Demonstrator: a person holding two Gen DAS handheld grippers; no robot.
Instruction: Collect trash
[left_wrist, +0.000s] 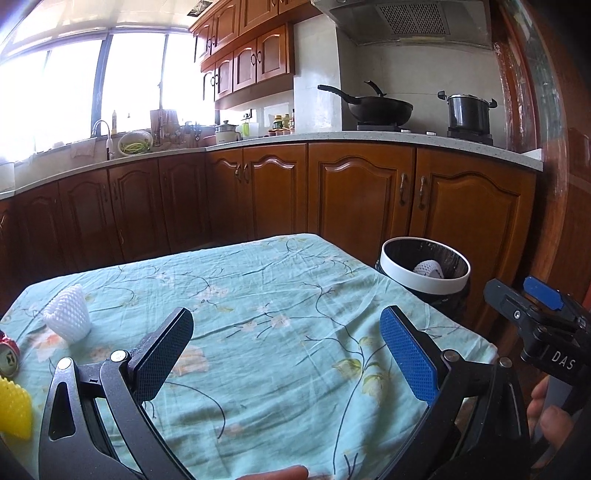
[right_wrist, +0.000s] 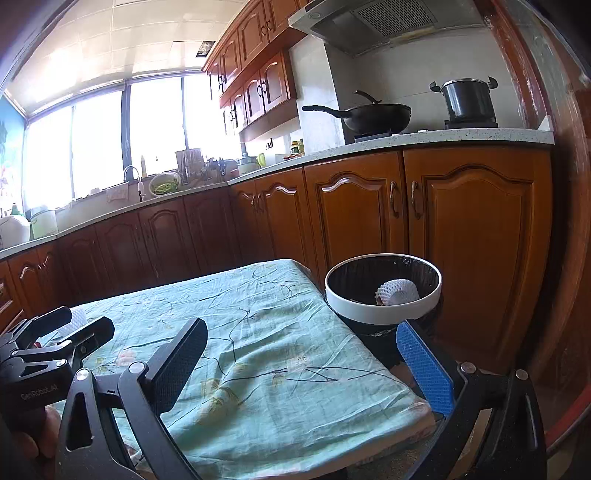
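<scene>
A white foam fruit net (left_wrist: 68, 314) stands on the teal flowered tablecloth (left_wrist: 258, 295) at the left. A crushed red can (left_wrist: 8, 355) and a yellow foam net (left_wrist: 14, 410) lie at the left edge. My left gripper (left_wrist: 291, 350) hovers open over the cloth, empty. A round white-rimmed trash bin (left_wrist: 424, 267) (right_wrist: 384, 291) with a black liner stands past the table's right side; another white foam net (right_wrist: 398, 291) lies inside. My right gripper (right_wrist: 306, 365) is open and empty near the table's right edge, in front of the bin.
Wooden base cabinets (right_wrist: 369, 206) run behind the table and the bin. On the counter sit a wok (left_wrist: 380, 109) and a black pot (left_wrist: 469, 110). A wooden door frame (right_wrist: 561, 221) stands at the right. A person's hand (left_wrist: 543, 413) holds the right gripper's handle.
</scene>
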